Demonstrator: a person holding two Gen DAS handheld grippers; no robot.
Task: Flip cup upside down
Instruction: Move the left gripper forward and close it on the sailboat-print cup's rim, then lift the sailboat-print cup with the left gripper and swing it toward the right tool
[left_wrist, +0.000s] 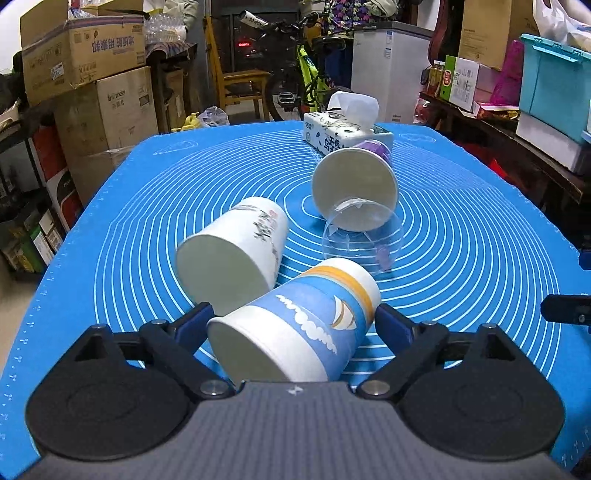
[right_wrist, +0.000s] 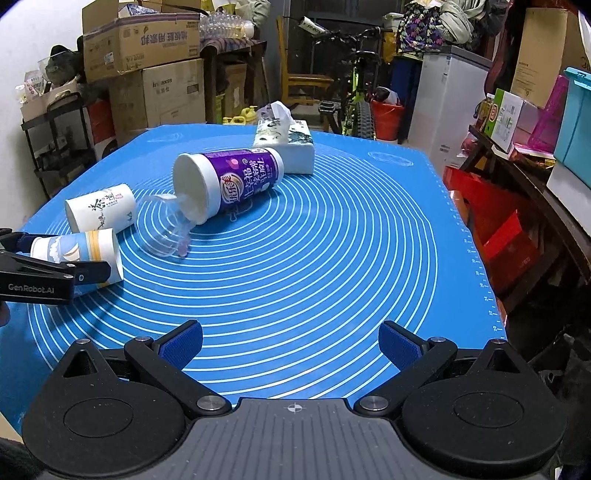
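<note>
A blue-and-white paper cup with a sailboat print (left_wrist: 310, 325) lies on its side on the blue mat, mouth toward the camera. My left gripper (left_wrist: 291, 319) is open, one finger on each side of this cup, with small gaps showing. From the right wrist view the same cup (right_wrist: 85, 251) sits between the left gripper's fingers (right_wrist: 92, 271) at the far left. My right gripper (right_wrist: 291, 345) is open and empty over the mat's near part.
A white cup with ink print (left_wrist: 236, 247), a clear plastic cup (left_wrist: 364, 240) and a purple cup (left_wrist: 358, 184) lie on their sides on the blue mat (right_wrist: 332, 258). A tissue pack (left_wrist: 343, 131) stands at the back. Boxes, a bicycle and shelves surround the table.
</note>
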